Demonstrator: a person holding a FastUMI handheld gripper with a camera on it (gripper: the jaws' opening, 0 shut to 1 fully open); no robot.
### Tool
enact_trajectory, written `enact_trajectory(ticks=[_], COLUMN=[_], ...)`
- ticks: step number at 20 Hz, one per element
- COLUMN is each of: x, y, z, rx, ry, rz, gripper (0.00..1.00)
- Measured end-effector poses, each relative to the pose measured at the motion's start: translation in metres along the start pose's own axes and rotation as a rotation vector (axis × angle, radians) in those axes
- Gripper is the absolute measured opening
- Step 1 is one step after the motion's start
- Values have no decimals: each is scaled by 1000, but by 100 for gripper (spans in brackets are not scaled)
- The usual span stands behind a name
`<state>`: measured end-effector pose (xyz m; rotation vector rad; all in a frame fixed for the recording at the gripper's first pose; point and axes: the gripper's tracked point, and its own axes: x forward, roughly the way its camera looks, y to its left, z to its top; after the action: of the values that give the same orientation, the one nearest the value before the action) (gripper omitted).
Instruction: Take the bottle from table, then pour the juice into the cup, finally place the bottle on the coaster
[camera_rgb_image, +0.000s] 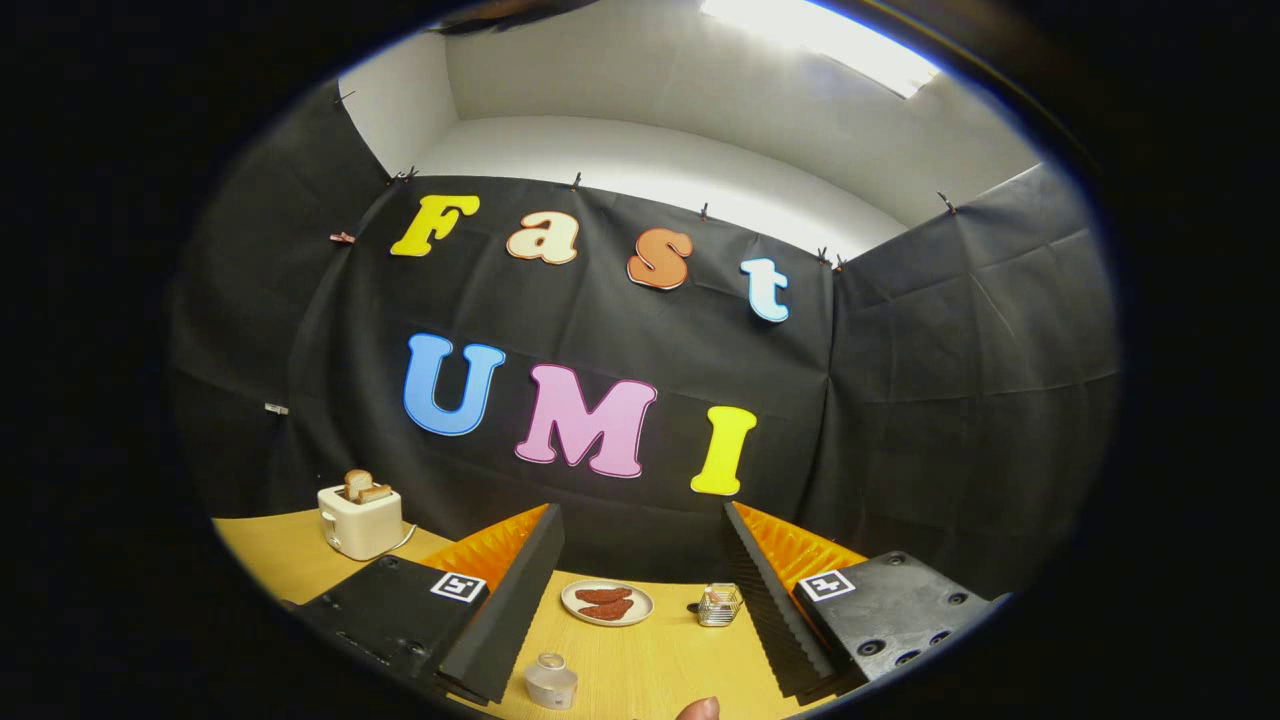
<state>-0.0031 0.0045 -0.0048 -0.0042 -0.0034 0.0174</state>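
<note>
My gripper is open, its two fingers spread wide above the wooden table and holding nothing. Low between the fingers, close to the left one, stands a small clear rounded vessel; I cannot tell whether it is the cup or a bottle top. A small rounded pinkish-brown tip pokes up close to me between the fingers; what it is I cannot tell.
Farther ahead between the fingers lies a white plate with two reddish-brown pieces, and beside it to the right a small wire-framed holder. A cream toaster with bread slices stands beyond the left finger. Black cloth walls close off the table's back.
</note>
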Motion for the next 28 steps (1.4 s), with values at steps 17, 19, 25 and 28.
enact_trajectory(ticks=[17,19,25,28], x=[-15,-15,-19,-16], y=[54,63,85,91], z=[-186,-213,-281,-299], rx=[86,86,120,121], ry=[101,114,174,187], rz=[103,120,140,137], gripper=[97,97,97,97])
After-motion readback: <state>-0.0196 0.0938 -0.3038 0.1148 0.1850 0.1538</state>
